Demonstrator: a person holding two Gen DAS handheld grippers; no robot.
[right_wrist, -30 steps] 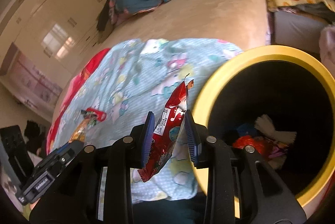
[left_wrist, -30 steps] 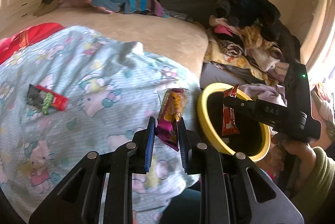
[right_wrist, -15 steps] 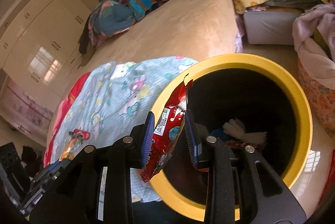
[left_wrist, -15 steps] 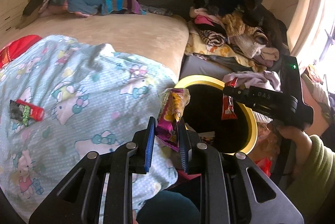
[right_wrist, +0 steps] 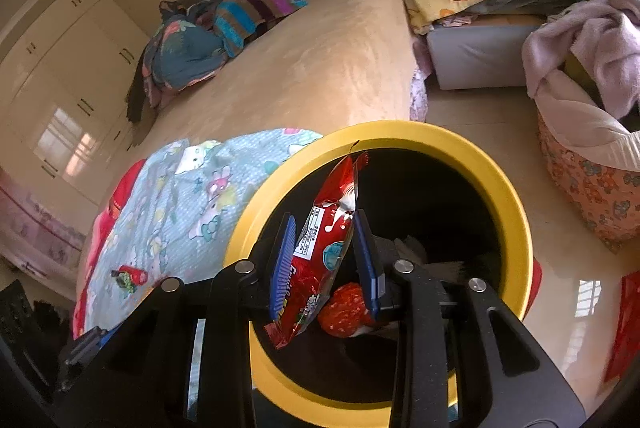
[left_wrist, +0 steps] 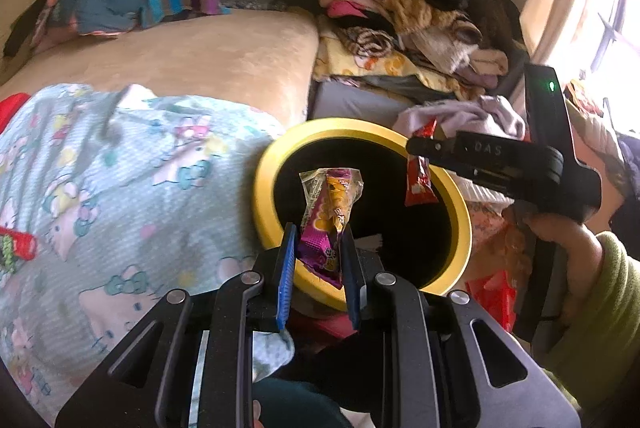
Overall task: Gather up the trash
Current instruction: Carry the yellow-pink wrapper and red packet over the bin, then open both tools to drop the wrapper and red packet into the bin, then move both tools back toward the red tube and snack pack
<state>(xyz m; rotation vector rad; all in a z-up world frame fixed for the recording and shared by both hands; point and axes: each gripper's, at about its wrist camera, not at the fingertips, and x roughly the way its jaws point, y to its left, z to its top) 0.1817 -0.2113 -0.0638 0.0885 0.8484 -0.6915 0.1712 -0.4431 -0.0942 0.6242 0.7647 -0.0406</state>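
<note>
Now both grippers hang over the bin [right_wrist: 516, 196], a yellow-rimmed tub with a black inside that stands on the floor just beside the bed [right_wrist: 328, 68]. The left gripper [left_wrist: 319, 260] has its jaws nearly closed on a purple wrapper [left_wrist: 326, 224], pinched low down so that its clear, crimped top stands up over the near part of the bin's mouth. The right gripper [right_wrist: 325, 256] is likewise narrowed onto a red wrapper [right_wrist: 320, 248], which rises slanted between the blue pads, its torn top toward the bin's far rim and its lower end hanging over the dark inside. Seen from the left wrist, the right gripper [left_wrist: 418, 148] reaches in from the bin's far right edge, the red wrapper [left_wrist: 418, 180] dangling from it over that rim; a hand [left_wrist: 560, 240] in a green sleeve [left_wrist: 608, 308] grips its handle.

Inside the bin lie earlier scraps: a red crumpled piece [right_wrist: 344, 312] and something pale, partly hidden by the gripper.

Left of the bin, on the cartoon-print blanket [left_wrist: 120, 208], one more red-and-green wrapper [left_wrist: 16, 248] lies well apart from the bin. Beyond the bin sits a heap of clothes [left_wrist: 420, 20], and to its right a floral basket [right_wrist: 592, 196] draped with a lilac cloth.
</note>
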